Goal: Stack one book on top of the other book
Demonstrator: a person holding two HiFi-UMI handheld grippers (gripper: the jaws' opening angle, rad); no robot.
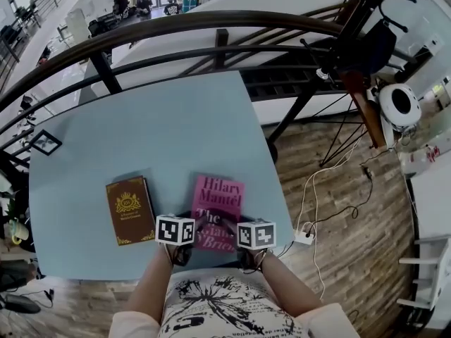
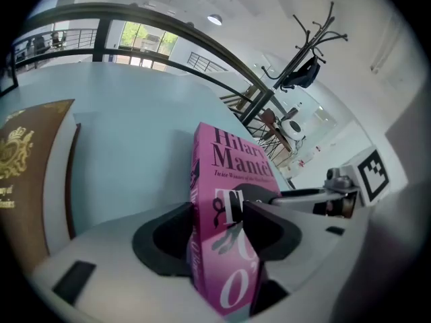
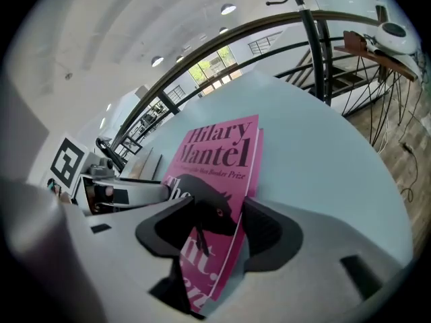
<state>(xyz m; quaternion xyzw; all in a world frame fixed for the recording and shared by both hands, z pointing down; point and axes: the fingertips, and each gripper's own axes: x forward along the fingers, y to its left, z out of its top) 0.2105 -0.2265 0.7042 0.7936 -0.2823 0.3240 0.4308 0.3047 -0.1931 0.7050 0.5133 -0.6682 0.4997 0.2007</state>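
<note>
Pink Hilary Mantel paperback [image 1: 217,210] is lying on the pale blue table [image 1: 162,132], beside the brown gold-crested book [image 1: 130,210]. With the left gripper [image 2: 219,214] straddling its near edge, jaws apart, and the right gripper [image 3: 219,217] clamping it, an uneven lift is risking a twist or slip

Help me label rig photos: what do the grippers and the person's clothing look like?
Left gripper and right gripper: pale grey moulded bodies, black jaws, each bearing a white cube of black square markers. The person wears a white, black-printed top with pale pink sleeves.
</note>
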